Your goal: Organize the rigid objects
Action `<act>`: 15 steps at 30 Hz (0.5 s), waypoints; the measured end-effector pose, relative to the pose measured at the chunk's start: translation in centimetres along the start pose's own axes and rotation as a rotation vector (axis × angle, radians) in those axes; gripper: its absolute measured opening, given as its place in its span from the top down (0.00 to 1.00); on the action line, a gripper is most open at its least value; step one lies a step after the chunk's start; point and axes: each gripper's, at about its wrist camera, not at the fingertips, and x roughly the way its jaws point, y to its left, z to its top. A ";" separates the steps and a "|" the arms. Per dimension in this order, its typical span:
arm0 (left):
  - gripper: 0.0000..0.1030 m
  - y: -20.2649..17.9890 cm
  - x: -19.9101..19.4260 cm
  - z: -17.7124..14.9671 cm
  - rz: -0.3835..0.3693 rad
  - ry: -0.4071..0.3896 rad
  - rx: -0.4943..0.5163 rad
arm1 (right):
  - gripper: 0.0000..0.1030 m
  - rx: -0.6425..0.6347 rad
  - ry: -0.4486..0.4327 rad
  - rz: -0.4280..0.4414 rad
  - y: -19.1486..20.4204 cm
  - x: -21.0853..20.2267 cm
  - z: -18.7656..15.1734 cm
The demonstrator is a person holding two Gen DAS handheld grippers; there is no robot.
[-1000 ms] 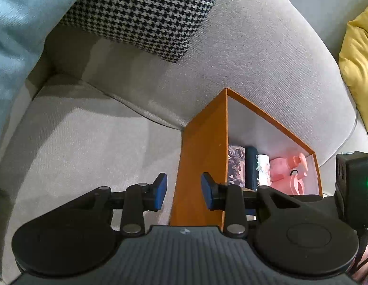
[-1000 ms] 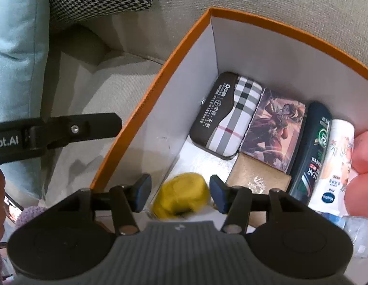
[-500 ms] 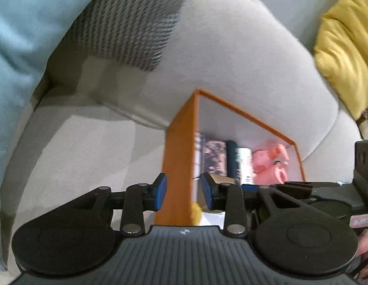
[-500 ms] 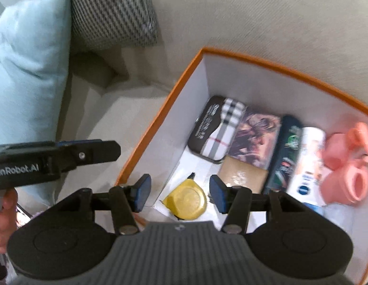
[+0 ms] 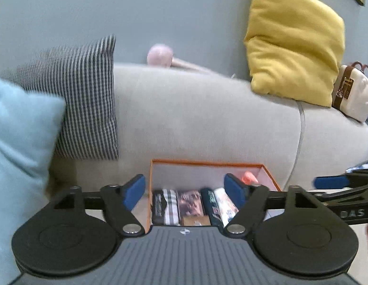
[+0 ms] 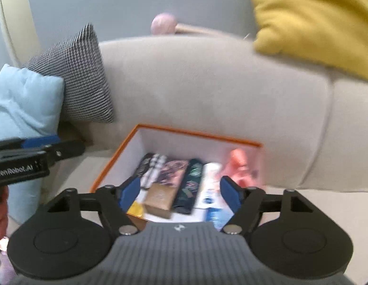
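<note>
Grey fabric sofa point(image 5: 207, 123) fills the room, its seat bearing an orange-walled cardboard box point(image 6: 117, 159) of neatly rowed items, below and ahead of both empty tools, the left gripper point(image 5: 185, 191) and right gripper point(image 6: 176, 193), whose jaws are opening, the right nearer.

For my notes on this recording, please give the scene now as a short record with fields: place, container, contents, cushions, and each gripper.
place: grey sofa
container: orange box on the seat, open top, white inside
contents: plaid case, picture card, dark bottle, white bottle, pink item, brown box, yellow item
cushions: light blue cushion, houndstooth cushion, yellow cushion
left gripper: jaws opening, nothing between them
right gripper: jaws opening, nothing held
</note>
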 end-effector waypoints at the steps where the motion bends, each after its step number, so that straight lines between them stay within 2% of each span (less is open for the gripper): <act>1: 0.10 -0.6 -0.5 -0.2 0.022 -0.021 0.028 | 0.22 0.003 -0.016 -0.012 -0.2 -0.6 -0.3; 3: 0.02 -1.8 -1.1 -0.7 0.082 -0.039 0.077 | 0.16 0.023 -0.054 -0.038 -0.6 -1.9 -1.1; 7: 0.02 -2.9 -1.9 -2.3 0.160 -0.035 0.111 | 0.02 0.097 -0.133 -0.072 -1.0 -3.4 -3.2; 9: 0.02 -2.9 -2.1 -3.2 0.156 -0.032 0.103 | 0.01 0.117 -0.146 -0.091 -0.9 -3.6 -4.2; 12: 0.02 -2.5 -2.0 -4.5 0.147 -0.002 0.044 | 0.01 0.132 -0.114 -0.086 -0.8 -3.1 -5.4; 15: 0.02 -2.5 -2.0 -5.6 0.125 0.018 0.038 | 0.01 0.154 -0.091 -0.077 -0.8 -2.7 -6.3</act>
